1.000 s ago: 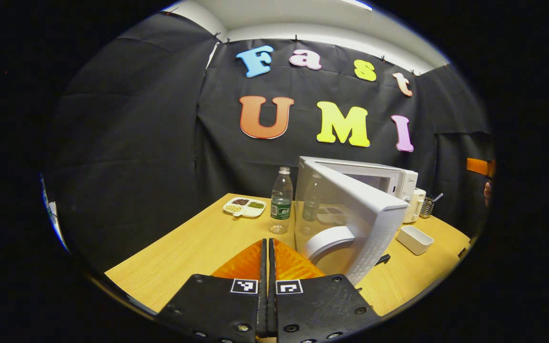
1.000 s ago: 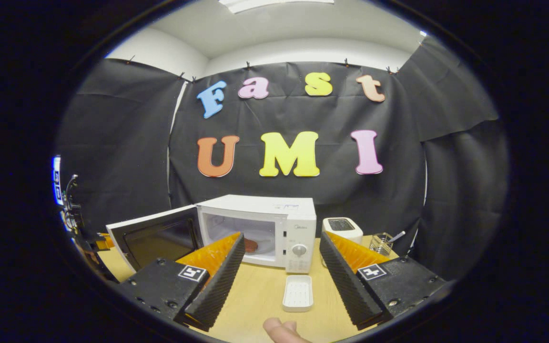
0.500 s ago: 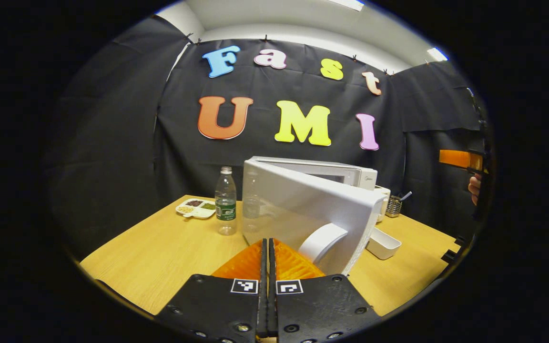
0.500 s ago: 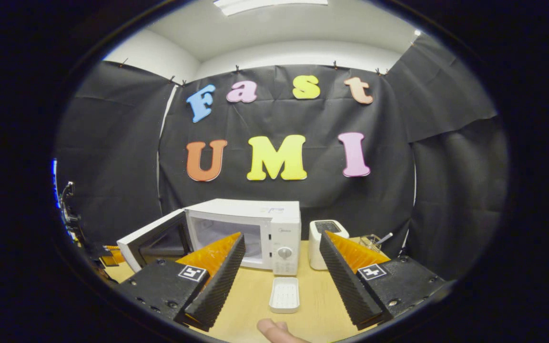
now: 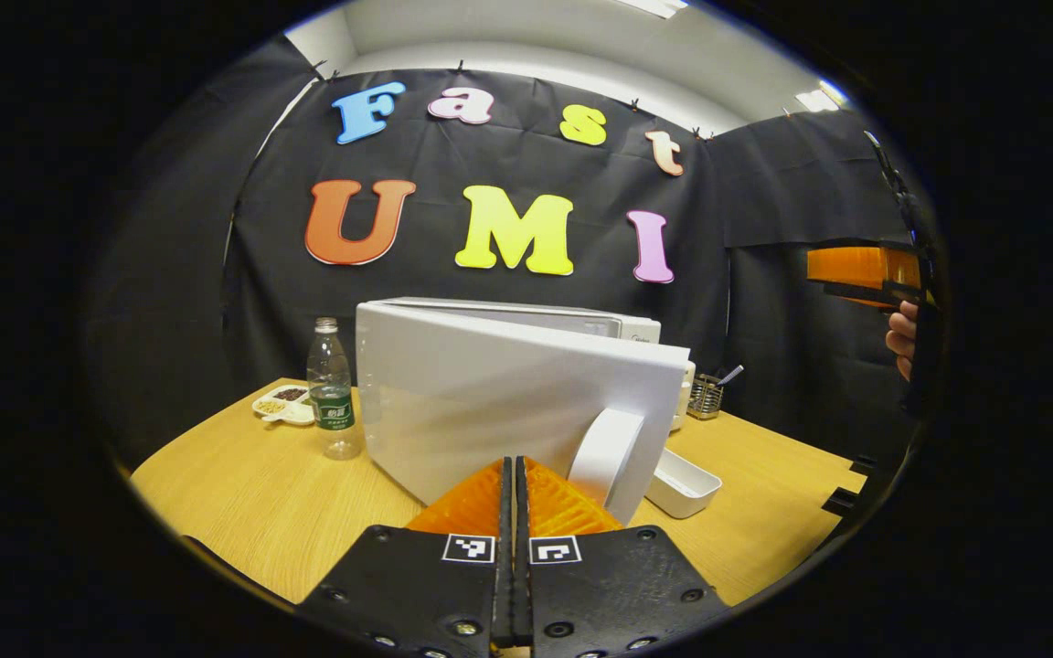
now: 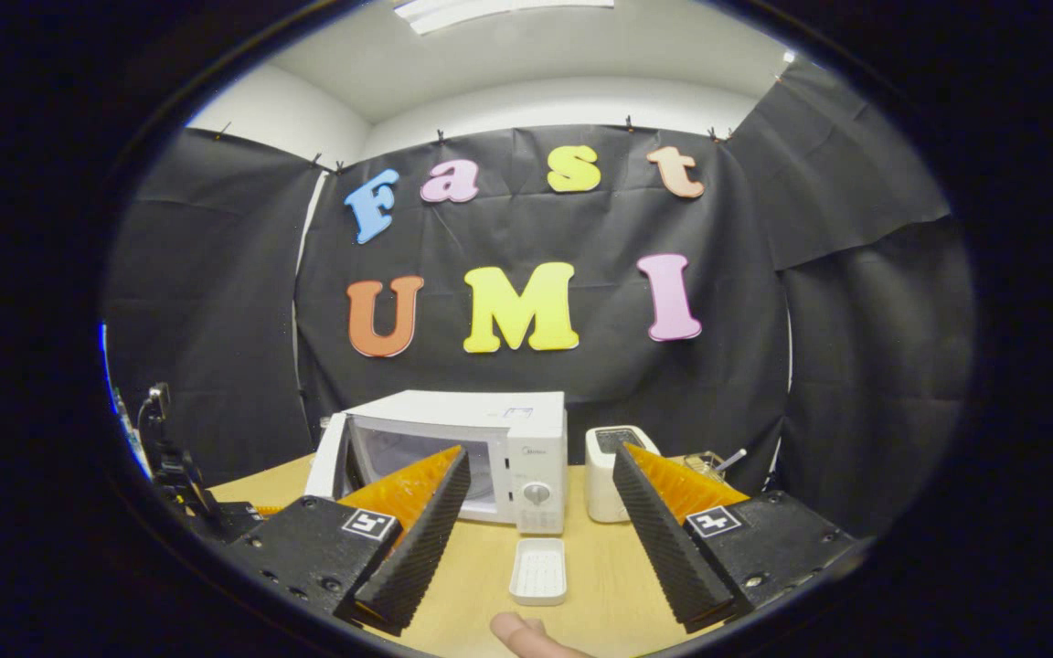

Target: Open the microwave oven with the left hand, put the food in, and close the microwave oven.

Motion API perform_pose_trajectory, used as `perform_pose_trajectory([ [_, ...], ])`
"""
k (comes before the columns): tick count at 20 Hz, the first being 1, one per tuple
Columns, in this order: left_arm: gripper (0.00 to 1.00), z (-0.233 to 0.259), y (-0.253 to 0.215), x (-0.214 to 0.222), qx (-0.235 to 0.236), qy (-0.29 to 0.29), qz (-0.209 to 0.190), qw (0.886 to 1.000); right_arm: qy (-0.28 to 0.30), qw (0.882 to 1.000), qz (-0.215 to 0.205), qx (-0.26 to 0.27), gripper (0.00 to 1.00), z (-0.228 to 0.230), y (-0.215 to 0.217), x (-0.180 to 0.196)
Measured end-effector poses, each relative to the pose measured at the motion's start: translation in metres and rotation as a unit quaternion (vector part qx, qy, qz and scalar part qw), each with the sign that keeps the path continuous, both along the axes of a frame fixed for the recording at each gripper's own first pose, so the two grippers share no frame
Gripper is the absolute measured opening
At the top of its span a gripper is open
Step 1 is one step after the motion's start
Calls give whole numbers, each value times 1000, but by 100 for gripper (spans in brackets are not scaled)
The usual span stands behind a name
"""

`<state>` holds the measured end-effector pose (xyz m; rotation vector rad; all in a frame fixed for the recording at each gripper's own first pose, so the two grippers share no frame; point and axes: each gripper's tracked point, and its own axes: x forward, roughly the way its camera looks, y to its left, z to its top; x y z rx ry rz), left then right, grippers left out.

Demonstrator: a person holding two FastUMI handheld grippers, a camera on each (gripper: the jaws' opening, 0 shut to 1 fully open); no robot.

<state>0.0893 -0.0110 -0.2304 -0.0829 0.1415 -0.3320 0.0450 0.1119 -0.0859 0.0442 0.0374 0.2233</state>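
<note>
The white microwave (image 6: 490, 429) stands on the wooden table (image 6: 481, 585) with its door (image 5: 490, 402) swung most of the way toward the body, a narrow gap left on the hinge-far side. In the left gripper view the door's outer face and its curved white handle (image 5: 604, 452) rise just beyond my left gripper (image 5: 515, 464), which is shut with nothing between its fingers; contact with the door cannot be told. My right gripper (image 6: 540, 457) stands open and empty, well back from the microwave's front. The same gripper (image 5: 865, 272) and the hand (image 5: 901, 338) holding it appear at the left gripper view's right edge.
A clear water bottle (image 5: 332, 388) and a divided snack tray (image 5: 284, 407) sit left of the microwave. A white rectangular dish (image 6: 538, 571) lies in front of the control panel. A small white appliance (image 6: 609, 466) and a wire cup with a spoon (image 5: 707, 395) stand to the right.
The microwave door has swung from wide open to nearly closed, with my shut left gripper following behind its outer face. My right gripper has drawn back a little, staying open.
</note>
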Motion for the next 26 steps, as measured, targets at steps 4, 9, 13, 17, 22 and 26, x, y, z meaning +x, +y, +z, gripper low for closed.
perform_pose_trajectory([
  [4, 0, 0, -34, 21, 1, 6, -21, 1000, -4, 1000, -2, 11, 89, 5, -13, 5],
  [9, 0, 6, -70, 48, 4, 0, -36, 999, -6, 1000, -2, 22, 89, 9, -35, 17],
  [13, 0, 4, -98, 76, 2, 6, -44, 999, -2, 1000, 2, 22, 89, 7, -49, 26],
  [17, 0, -3, -109, 107, 11, 9, -28, 1000, -3, 1000, 3, 21, 100, 4, -63, 33],
  [22, 0, -10, -115, 139, 0, 20, -12, 1000, -2, 1000, 5, 18, 100, -3, -75, 40],
  [26, 0, -16, -121, 160, 7, 27, -2, 1000, 2, 1000, 11, 24, 100, -7, -81, 44],
])
